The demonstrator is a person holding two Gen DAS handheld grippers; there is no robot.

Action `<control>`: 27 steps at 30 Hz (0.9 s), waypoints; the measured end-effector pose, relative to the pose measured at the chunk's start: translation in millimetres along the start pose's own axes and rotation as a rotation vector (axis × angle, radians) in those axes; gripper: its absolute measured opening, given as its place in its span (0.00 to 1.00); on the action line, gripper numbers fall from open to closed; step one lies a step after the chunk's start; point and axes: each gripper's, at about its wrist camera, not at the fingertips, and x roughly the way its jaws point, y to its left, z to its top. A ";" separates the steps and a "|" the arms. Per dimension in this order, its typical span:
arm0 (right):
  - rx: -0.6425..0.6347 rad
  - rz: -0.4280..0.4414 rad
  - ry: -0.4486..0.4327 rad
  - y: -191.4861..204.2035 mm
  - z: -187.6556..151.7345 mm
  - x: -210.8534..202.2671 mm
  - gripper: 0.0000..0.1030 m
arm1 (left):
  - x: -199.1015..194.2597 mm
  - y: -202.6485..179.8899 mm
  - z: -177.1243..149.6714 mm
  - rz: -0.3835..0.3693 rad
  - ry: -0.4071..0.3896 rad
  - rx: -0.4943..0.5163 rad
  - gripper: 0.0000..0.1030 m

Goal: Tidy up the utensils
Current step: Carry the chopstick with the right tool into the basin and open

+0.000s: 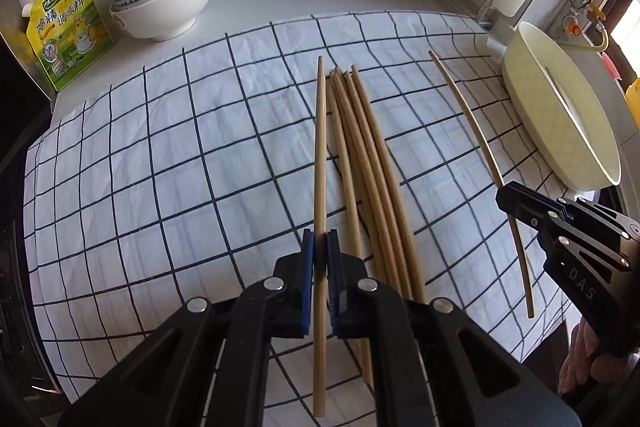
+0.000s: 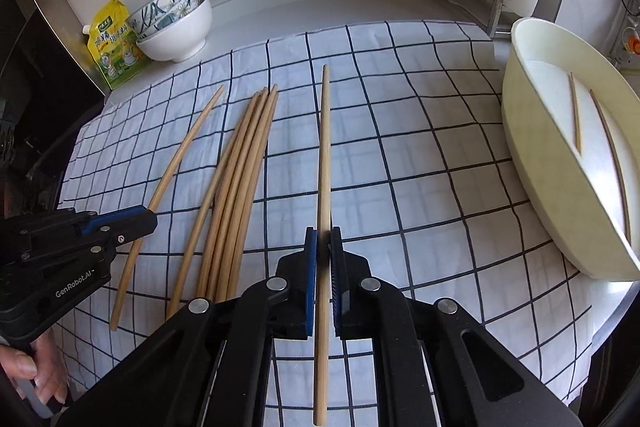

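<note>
The seasoning pouch's (image 1: 66, 27) print is too small to read. The tray's (image 2: 532, 131) near end is cut off at the picture's right edge, hiding its chopsticks' (image 2: 610, 163) near tips.

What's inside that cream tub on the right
Two chopsticks lie on the floor of the cream tub, side by side. Its near wall hides the part of the floor closest to the camera.

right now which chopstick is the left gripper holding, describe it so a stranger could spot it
On the checked cloth, find the chopstick bundle. Just left of it, one chopstick is clamped in the left gripper. Unlike the bundle, it is apart from the rest and gripped.
</note>
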 end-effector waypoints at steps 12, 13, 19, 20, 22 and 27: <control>0.090 -0.068 -0.149 -101.4 26.5 -83.8 0.06 | -42.2 -116.6 66.8 -0.133 -0.131 0.102 0.07; 0.106 -0.079 -0.156 -114.4 27.8 -88.0 0.06 | -42.9 -129.0 72.4 -0.147 -0.137 0.119 0.07; 0.205 -0.133 -0.187 -192.1 34.0 -102.3 0.06 | -30.9 -214.5 112.1 -0.221 -0.143 0.233 0.07; 0.223 -0.136 -0.187 -204.4 34.6 -102.2 0.06 | -26.4 -227.2 117.9 -0.226 -0.137 0.250 0.07; 0.252 -0.144 -0.187 -225.2 36.3 -100.1 0.06 | -14.8 -252.2 130.1 -0.231 -0.122 0.282 0.07; 0.308 -0.140 -0.174 -262.3 40.2 -87.2 0.06 | 13.4 -295.4 146.1 -0.238 -0.084 0.343 0.07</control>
